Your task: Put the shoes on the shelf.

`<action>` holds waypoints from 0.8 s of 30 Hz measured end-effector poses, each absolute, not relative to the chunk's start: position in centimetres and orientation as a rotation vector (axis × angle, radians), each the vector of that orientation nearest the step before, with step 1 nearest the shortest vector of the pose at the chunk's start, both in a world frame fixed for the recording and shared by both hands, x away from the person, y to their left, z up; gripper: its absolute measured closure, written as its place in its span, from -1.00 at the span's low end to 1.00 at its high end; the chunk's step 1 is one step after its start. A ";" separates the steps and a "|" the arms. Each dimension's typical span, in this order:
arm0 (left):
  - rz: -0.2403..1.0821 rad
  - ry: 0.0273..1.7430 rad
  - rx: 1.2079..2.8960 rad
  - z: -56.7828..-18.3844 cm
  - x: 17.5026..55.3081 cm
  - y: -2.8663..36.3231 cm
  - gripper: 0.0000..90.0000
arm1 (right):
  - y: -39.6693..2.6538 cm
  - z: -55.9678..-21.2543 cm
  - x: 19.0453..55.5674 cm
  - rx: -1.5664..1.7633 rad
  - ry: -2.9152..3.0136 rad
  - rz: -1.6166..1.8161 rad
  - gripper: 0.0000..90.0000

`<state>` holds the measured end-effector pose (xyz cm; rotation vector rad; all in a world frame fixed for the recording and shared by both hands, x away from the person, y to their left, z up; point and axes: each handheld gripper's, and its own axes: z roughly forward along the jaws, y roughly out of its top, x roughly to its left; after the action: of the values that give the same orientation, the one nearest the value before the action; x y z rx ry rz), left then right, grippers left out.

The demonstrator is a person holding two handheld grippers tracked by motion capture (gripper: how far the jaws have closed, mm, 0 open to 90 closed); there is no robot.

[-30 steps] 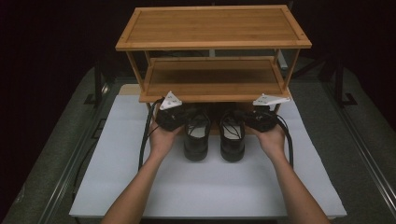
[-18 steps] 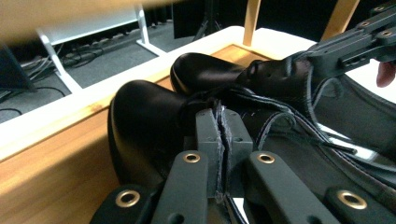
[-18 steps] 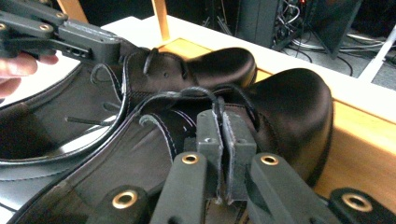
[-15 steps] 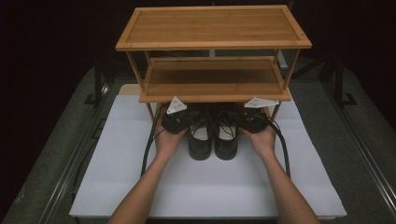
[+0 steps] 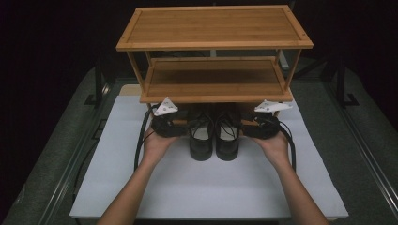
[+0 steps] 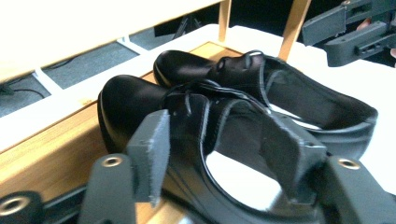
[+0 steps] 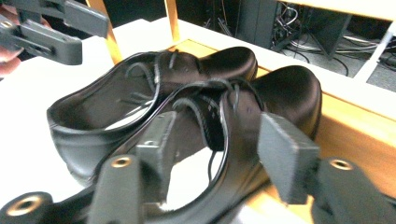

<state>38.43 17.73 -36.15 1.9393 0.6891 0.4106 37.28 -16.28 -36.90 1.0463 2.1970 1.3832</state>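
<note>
- Black polished leather, a pair of lace-up shoes: the left shoe [image 5: 201, 140] and the right shoe [image 5: 227, 139] stand side by side, touching, toes tucked under the bottom shelf of the bamboo rack [image 5: 213, 89] and heels out on the white mat [image 5: 206, 187].
- Left gripper [image 6: 224, 154] has just been opening; its jaws straddle the collar wall of the left shoe, and the pads do not seem to press it.
- Right gripper [image 7: 219, 154] has likewise just been opening, its jaws standing either side of the right shoe's collar wall, apparently released.
- Handling, as a judgement: each shoe looks moderately light, with a stiff sole and heel but a softer upper that gives under a pinch.
- Glossy leather is probably slippery on the toe cap; laces are floppy and easy to snag.
- Best hold: the firm collar edge beside the laces or the heel counter, never the rounded toe.
</note>
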 end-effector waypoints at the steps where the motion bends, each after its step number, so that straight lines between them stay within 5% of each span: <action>1: 0.399 0.684 1.940 -36.1 38.0 18.0 -0.18 | -16.5 -36.9 36.7 1.057 2.194 1.396 -0.06; 10: 0.367 0.644 2.066 -39.3 34.3 18.8 -0.71 | -17.4 -39.1 32.3 1.070 2.262 1.342 -0.38; 24: 0.301 0.640 2.182 -44.4 35.2 16.5 -0.95 | -15.3 -44.2 33.0 1.077 2.415 1.248 -0.69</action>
<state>35.16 16.45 -44.40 2.1817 0.6404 0.3013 33.03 -15.26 -44.20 1.0766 2.4147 1.2482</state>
